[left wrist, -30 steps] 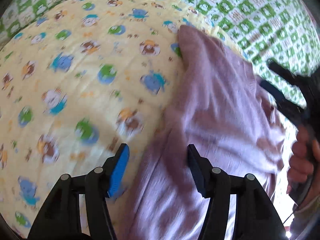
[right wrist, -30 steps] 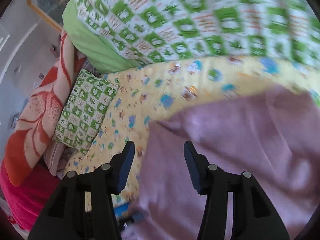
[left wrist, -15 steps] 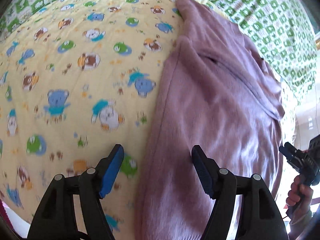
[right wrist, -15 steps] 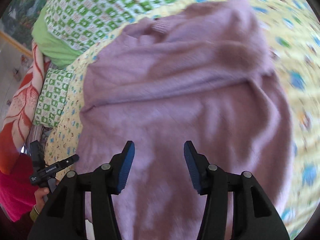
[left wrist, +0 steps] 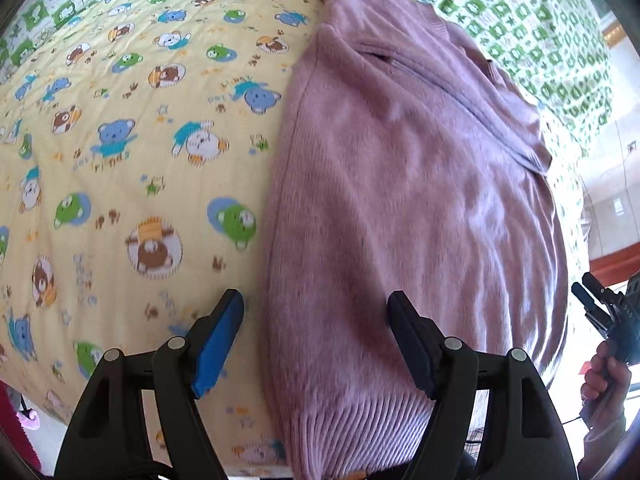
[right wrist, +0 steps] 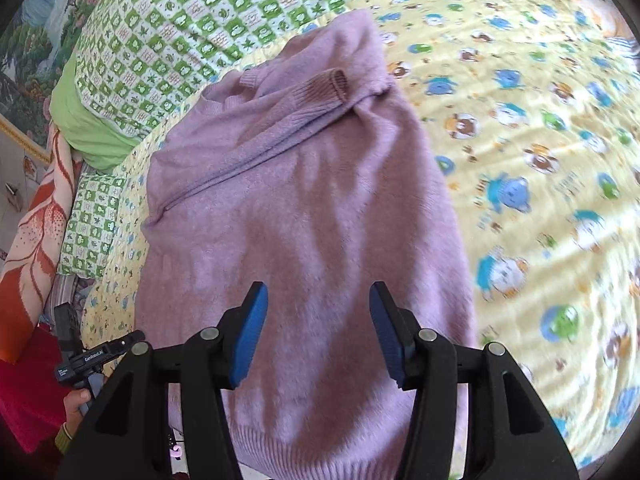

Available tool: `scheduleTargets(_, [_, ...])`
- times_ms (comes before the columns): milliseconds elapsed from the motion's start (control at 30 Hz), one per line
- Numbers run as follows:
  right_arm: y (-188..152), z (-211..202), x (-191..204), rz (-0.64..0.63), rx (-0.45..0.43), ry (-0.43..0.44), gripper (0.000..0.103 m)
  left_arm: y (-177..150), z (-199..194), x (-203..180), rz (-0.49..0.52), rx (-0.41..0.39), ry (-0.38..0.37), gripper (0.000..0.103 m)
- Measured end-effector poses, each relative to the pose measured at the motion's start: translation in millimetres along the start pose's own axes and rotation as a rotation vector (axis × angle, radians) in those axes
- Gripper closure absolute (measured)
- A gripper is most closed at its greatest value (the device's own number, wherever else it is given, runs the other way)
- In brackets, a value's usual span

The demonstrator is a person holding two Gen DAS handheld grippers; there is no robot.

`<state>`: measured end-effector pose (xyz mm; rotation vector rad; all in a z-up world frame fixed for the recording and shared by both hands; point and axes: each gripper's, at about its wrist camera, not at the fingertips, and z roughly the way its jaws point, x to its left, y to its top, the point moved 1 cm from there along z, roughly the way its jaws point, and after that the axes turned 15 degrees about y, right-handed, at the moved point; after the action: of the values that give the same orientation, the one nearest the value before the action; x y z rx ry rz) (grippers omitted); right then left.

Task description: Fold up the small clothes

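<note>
A mauve knitted sweater (left wrist: 400,200) lies flat on a yellow bear-print quilt (left wrist: 120,140), ribbed hem toward me, both sleeves folded across the chest. In the right wrist view the sweater (right wrist: 304,208) shows one ribbed cuff (right wrist: 324,86) on top near the collar. My left gripper (left wrist: 316,332) is open and empty, above the sweater's left edge near the hem. My right gripper (right wrist: 318,332) is open and empty, above the lower middle of the sweater. Each gripper also shows small at the edge of the other view: the right one (left wrist: 600,312), the left one (right wrist: 96,356).
A green-and-white checked cover (right wrist: 224,12) and a green pillow (right wrist: 92,120) lie beyond the sweater's collar. An orange flowered blanket (right wrist: 36,232) and a small checked cushion (right wrist: 92,224) lie at the left. The quilt (right wrist: 540,160) stretches right of the sweater.
Both grippers have drawn back toward the hem and now look down the flat sweater. The sleeves lie folded across the chest. Both stayed open and empty.
</note>
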<state>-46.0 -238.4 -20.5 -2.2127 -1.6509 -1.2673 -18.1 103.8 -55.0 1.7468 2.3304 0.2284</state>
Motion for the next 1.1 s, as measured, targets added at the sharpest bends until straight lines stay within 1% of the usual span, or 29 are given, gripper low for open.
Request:
scheduleTargets(133, [-17,-19,-9,0.032,-0.033,-0.016,0.047,-14,-2,5,0.0,0.013,-0.026,0.026])
scheduleTargets(333, [-48,-44,-26,0.069,-0.05,-0.046,0.047,-36,-6,7,0.025,0.01,-0.043,0.025])
scheduleTargets(467, [-71,-52,-40,0.087,-0.019,-0.047,0.047,-50,-9,2,0.07,0.001,-0.041,0.025])
scheduleTargets(600, [-93,-50,-46,0.093,0.027,-0.019,0.047,-58,-9,-2,0.085,0.008,-0.054,0.025])
scheduleTargets(633, [-98,-49,-46,0.089,0.037,-0.011,0.047,-59,-8,-2,0.09,0.007,-0.058,0.027])
scheduleTargets(700, [-104,-49,-43,0.079,0.034,0.005,0.047,-60,-8,-2,0.093,0.003,-0.058,0.027])
scheduleTargets(767, [-107,-46,-40,0.077,0.037,0.042,0.047,-60,-8,-3,0.091,-0.004,-0.057,0.033])
scheduleTargets(800, [-108,-44,-39,0.073,0.035,0.06,0.047,-61,-7,-3,0.093,-0.005,-0.058,0.04])
scheduleTargets(833, [-109,-42,-37,0.065,0.034,0.072,0.047,-61,-7,-4,0.097,-0.005,-0.056,0.042])
scheduleTargets(867, [-110,-39,-35,0.056,0.036,0.073,0.048,-61,-7,-3,0.102,-0.006,-0.052,0.048])
scheduleTargets(933, [-113,-35,-33,0.043,0.038,0.062,0.051,-60,-6,-2,0.108,-0.008,-0.048,0.066])
scheduleTargets(967, [-113,-35,-34,0.043,0.036,0.065,0.058,-61,-6,0,0.106,-0.007,-0.052,0.072])
scheduleTargets(1000, [-113,-34,-34,0.046,0.037,0.066,0.061,-61,-5,0,0.101,-0.002,-0.062,0.083])
scheduleTargets(1033, [-113,-35,-35,0.05,0.038,0.062,0.068,-61,-5,1,0.094,0.005,-0.077,0.091])
scheduleTargets(1067, [-112,-35,-38,0.051,0.04,0.054,0.079,-62,-5,2,0.085,0.008,-0.089,0.094])
scheduleTargets(1100, [-112,-36,-40,0.054,0.045,0.046,0.088,-62,-8,4,0.077,0.008,-0.097,0.096])
